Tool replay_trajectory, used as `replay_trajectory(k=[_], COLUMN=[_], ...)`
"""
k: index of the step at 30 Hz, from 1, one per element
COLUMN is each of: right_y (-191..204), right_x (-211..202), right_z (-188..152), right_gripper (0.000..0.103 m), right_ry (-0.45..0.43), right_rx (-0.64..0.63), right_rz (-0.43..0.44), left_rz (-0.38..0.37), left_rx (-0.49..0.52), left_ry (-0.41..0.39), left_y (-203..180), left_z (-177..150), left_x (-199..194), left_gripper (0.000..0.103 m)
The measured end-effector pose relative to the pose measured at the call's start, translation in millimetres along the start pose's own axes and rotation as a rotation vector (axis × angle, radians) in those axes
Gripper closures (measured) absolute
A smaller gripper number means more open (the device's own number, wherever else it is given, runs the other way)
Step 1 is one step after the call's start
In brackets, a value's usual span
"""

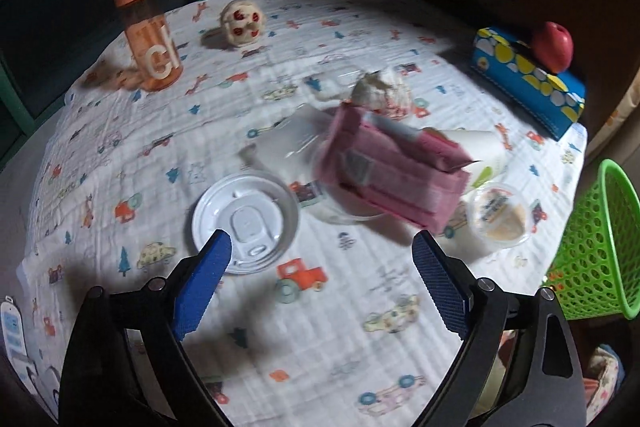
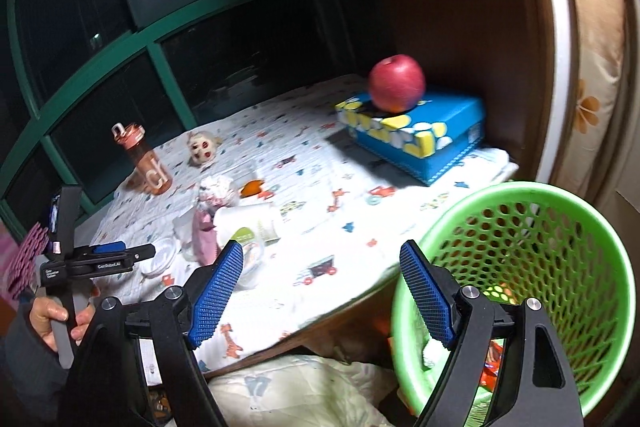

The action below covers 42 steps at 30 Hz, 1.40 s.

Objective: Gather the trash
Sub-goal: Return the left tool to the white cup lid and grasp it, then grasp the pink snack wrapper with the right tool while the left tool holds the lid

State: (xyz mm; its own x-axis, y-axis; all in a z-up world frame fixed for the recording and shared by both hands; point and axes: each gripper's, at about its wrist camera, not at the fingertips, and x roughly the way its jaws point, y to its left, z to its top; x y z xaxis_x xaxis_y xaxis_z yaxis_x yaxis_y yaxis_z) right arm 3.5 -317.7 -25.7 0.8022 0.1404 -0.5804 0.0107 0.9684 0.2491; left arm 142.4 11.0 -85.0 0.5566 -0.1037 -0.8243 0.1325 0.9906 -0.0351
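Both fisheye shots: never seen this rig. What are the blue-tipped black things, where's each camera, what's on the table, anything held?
No robot arm here: a person holds a two-finger gripper in each hand, each with its own camera looking along its fingers.

The left wrist view shows the left gripper, open and empty, above the table's printed cloth. Ahead lie a white lid, a pink wrapper, a crumpled tissue, a paper cup on its side and a small lidded tub. Further back: an orange bottle, a small toy, and an apple on a blue box.

The right wrist view shows the right gripper, also open and empty, beside the green basket, with the person's hand at the left.
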Motion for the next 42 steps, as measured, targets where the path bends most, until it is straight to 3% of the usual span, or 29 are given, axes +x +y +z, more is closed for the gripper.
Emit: replay_trajectory(k=[5,10,30,42], right_y=[24.2,43.5,92.6,124.8], right_x=[20.3,38.5,87.8,116.8], right_z=[1.3,-0.6,0.9,2.9], right_gripper=[0.025,0.025,0.025,0.025], right_ry=[0.034,0.071,0.158,0.207], right_rx=[-0.038,-0.066,-0.163,-0.291], right_rz=[0.034,0.054,0.114,0.138], left_rz=[0.024,-0.009,-0.032,-0.061], left_rx=[-0.023,-0.028,0.062,0.021], left_ry=[0.053,0.096,0.156,0.106], left_y=[36.0,51.2,54.1,63.0], left_z=[-3.7,-4.6,4.4,4.3], left_x=[26.7,48.3,86.6,75.4], left_gripper=[0.011,0.01,0.009,0.012])
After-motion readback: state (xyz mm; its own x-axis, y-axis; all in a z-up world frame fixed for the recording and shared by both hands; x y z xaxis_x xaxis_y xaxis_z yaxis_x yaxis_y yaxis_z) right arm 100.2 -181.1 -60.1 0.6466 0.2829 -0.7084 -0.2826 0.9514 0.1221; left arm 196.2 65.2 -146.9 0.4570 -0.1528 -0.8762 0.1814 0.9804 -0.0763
